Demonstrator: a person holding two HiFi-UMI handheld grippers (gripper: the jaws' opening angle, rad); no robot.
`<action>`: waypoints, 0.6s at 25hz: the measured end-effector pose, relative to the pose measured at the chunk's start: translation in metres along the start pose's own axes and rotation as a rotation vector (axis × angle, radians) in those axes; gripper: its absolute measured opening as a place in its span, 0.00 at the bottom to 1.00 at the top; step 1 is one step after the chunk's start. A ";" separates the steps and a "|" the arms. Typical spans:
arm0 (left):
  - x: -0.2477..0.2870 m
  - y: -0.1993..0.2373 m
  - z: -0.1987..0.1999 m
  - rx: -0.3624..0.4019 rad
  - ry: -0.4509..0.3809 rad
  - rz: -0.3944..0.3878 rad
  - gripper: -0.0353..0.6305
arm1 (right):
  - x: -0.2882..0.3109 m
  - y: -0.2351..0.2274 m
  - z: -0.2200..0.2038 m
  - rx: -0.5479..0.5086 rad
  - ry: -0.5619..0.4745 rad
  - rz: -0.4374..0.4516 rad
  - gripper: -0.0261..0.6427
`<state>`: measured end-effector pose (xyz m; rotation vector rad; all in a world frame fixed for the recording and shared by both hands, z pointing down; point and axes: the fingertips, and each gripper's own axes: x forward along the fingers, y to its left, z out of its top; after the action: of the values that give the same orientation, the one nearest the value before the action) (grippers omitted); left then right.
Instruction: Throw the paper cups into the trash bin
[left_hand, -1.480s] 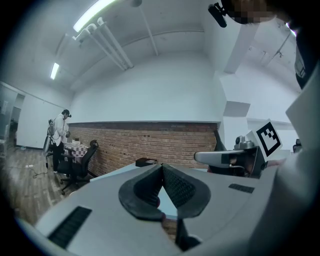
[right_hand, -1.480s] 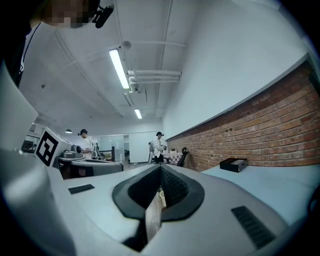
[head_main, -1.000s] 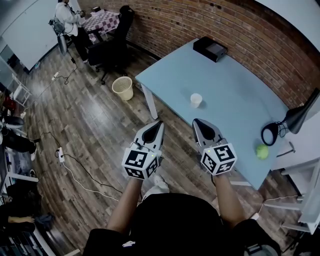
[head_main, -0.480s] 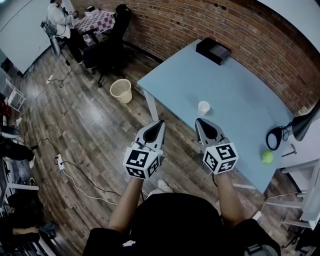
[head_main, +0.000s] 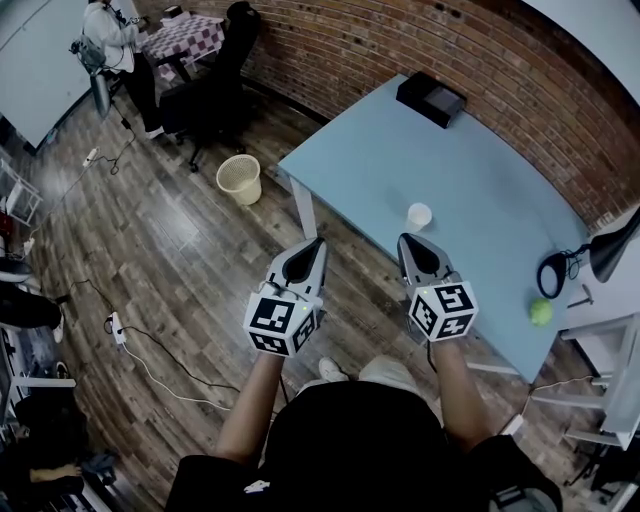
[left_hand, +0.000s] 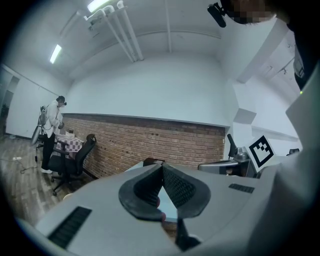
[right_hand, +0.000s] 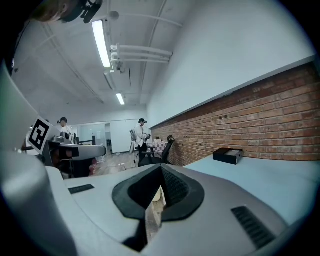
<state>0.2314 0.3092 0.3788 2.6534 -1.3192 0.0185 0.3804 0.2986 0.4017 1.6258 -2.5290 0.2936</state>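
**One paper cup stands beyond closed, empty fingers**

The left gripper (head_main: 313, 246) and the right gripper (head_main: 407, 240) are held side by side in front of the person. In each gripper view the two ribbed fingers (left_hand: 176, 186) meet at their tips and nothing is between them, so both hands carry nothing.

Near the tips of the right fingers, a little beyond them and slightly to their right, a white paper cup (head_main: 420, 215) stands on the pale blue worktop (head_main: 480, 170), close to its near edge. It is the only cup I can see. It looks upright with the open mouth up, so its long axis is vertical and the round wall faces the fingers from any side.

I judge the cup to be very light and thin-walled. It will dent or fold under a hard squeeze, and it will tip over if one finger pushes it first. The fingers must open wider than the cup. A soft hold across the wall, rather high where the rolled rim gives stiffness, seems best.

The trash bin (head_main: 240, 179) stands on the wooden floor, well apart from the left fingers, beyond them and to their left, with its mouth open upward.
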 end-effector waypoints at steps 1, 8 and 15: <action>0.000 0.004 -0.001 -0.005 0.001 0.001 0.07 | 0.002 -0.001 -0.003 0.000 0.009 -0.007 0.04; 0.019 0.009 -0.010 -0.039 0.009 -0.013 0.07 | 0.010 -0.024 -0.019 -0.010 0.056 -0.035 0.04; 0.045 0.017 -0.018 -0.053 0.036 0.016 0.07 | 0.032 -0.062 -0.030 -0.034 0.110 -0.045 0.04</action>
<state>0.2464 0.2660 0.4037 2.5859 -1.3116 0.0329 0.4234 0.2519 0.4438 1.6052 -2.4005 0.3250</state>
